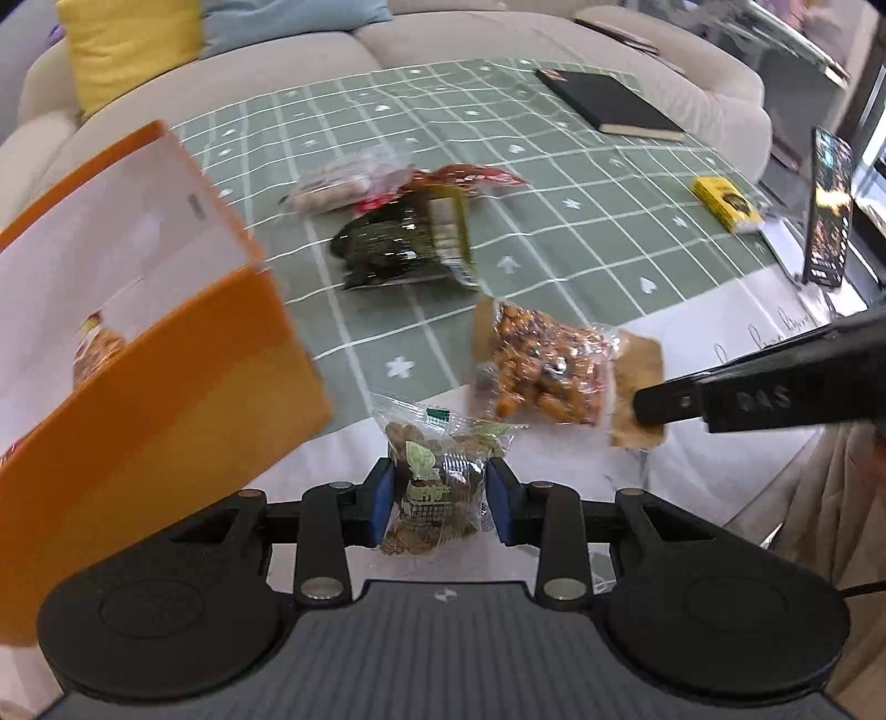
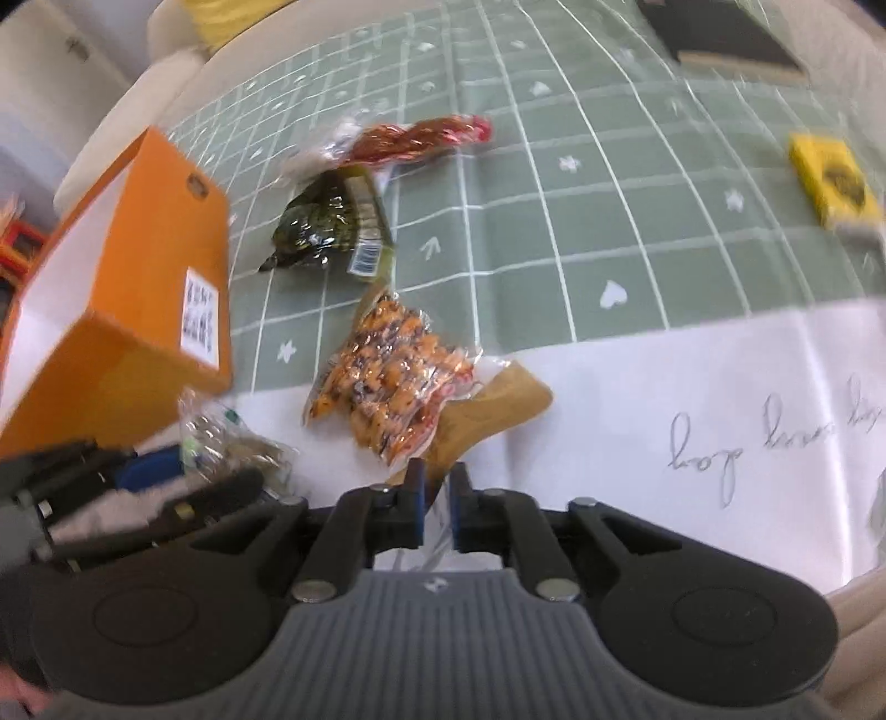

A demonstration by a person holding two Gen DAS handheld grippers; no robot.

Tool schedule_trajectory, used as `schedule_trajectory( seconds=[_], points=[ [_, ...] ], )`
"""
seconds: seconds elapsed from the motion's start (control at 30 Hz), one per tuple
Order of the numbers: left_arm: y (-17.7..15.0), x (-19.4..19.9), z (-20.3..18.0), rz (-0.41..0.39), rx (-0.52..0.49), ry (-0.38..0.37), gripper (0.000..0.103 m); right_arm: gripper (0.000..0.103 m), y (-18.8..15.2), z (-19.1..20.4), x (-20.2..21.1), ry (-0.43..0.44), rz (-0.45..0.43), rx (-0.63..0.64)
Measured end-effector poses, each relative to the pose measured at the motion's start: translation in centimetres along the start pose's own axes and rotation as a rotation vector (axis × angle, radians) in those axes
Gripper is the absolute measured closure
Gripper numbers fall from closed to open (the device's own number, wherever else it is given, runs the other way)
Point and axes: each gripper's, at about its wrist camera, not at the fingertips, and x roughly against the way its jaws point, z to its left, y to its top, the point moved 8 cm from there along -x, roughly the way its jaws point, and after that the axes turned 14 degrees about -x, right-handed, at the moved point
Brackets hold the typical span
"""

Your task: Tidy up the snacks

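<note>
Left wrist view, nut packet (image 1: 434,487) pinched beside orange box (image 1: 166,387) rim

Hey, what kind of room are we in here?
Probably a home living room: a beige sofa with cushions sits behind a low table under a green checked cloth.

We see a small clear packet of brown nuts (image 1: 437,487) with a green leaf mark, standing upright between blue pads that press its sides. Beside it an orange box (image 1: 183,387) with a white inside stands open and tilted, one packet (image 1: 97,346) lying within. A clear packet of orange-brown pieces (image 2: 387,382) with a tan end sits at the edge of the green checked cloth. Farther off lie a dark green packet (image 2: 326,221), a red packet (image 2: 426,135) and a pale clear packet (image 1: 332,188), close together.
</note>
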Motion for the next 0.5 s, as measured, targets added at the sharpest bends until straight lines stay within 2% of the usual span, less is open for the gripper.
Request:
schedule_trajectory(
  seconds=[0.03,0.2,0.23,0.27,0.3,0.37,0.43,0.5],
  points=[
    [-0.1,0.1,0.3,-0.002,0.013,-0.003,0.064,0.092,-0.1,0.4,0.3,-0.003,-0.017,0.041],
    [-0.6,0.2,1.1,-0.011,0.053,-0.018,0.063,0.059,-0.4,1.9,0.9,0.013,-0.075,0.216],
    [-0.7,0.2,1.2,-0.011,0.060,-0.019,0.063,0.058,-0.4,2.1,0.9,0.012,-0.079,0.235],
    [-0.7,0.2,1.3,-0.010,0.064,-0.023,0.063,0.052,-0.3,2.2,0.8,-0.002,-0.080,0.261],
    [-0.7,0.2,1.4,-0.007,0.066,-0.027,0.063,0.041,-0.3,2.3,0.8,-0.021,-0.070,0.293],
    [-0.8,0.2,1.5,0.000,0.068,-0.033,0.062,0.032,-0.7,2.2,0.8,-0.041,-0.026,0.359],
    [-0.8,-0.1,1.7,0.011,0.074,-0.037,0.062,0.032,-0.7,2.2,1.1,-0.068,-0.004,0.402],
    [-0.9,-0.1,1.9,0.014,0.085,-0.040,0.062,0.031,-0.3,2.5,1.6,-0.042,-0.009,0.440]
  ],
)
